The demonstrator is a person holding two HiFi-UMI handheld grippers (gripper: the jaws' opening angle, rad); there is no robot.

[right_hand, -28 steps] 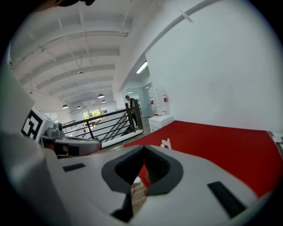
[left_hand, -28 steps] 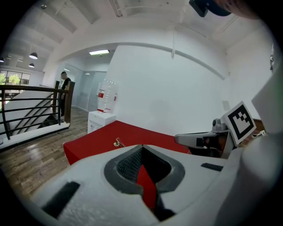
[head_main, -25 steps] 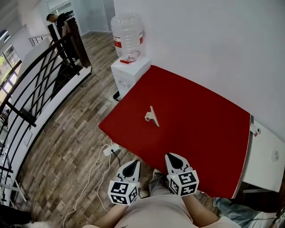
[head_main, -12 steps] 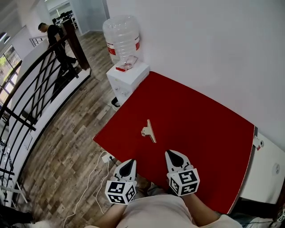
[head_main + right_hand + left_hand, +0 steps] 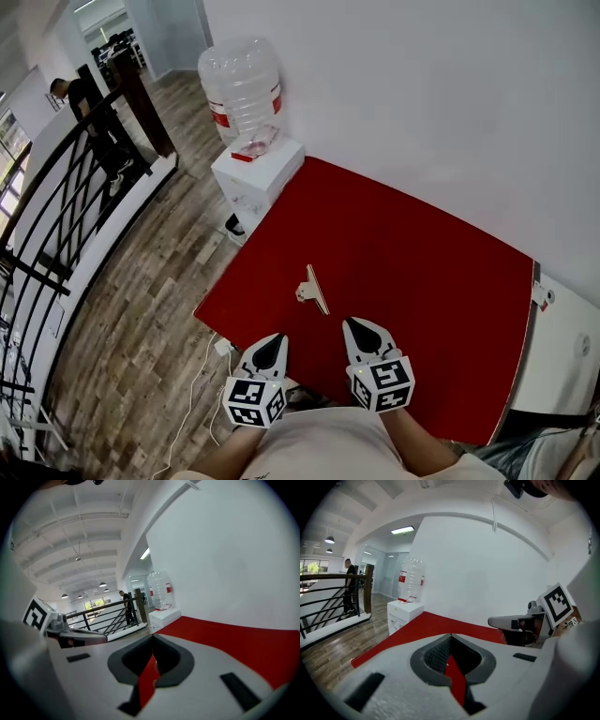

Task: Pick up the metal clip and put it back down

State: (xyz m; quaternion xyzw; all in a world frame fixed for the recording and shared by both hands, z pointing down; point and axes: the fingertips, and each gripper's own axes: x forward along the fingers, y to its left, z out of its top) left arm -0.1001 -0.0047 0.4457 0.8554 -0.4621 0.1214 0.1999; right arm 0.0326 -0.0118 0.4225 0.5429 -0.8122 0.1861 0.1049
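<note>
Metal clip (image 5: pixel 313 288) lies in the open on the red table (image 5: pixel 422 281), just beyond the left claw (image 5: pixel 273 339) and right claw (image 5: pixel 353 324), both pressed together and holding nothing. A water dispenser (image 5: pixel 255 178) stands past the table's corner. Only the head view shows the clip.

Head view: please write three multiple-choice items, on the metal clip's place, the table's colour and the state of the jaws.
1. The metal clip lies: A on the table, ahead of the left hand-held gripper and right hand-held gripper; B in the left one; C in the right one.
2. The table is: A white; B red; C blue.
3. Both pairs of jaws are: A wide apart; B shut on the clip; C shut, empty.
A, it rests free on the table; B, its top shows red; C, the tips meet with nothing between.
</note>
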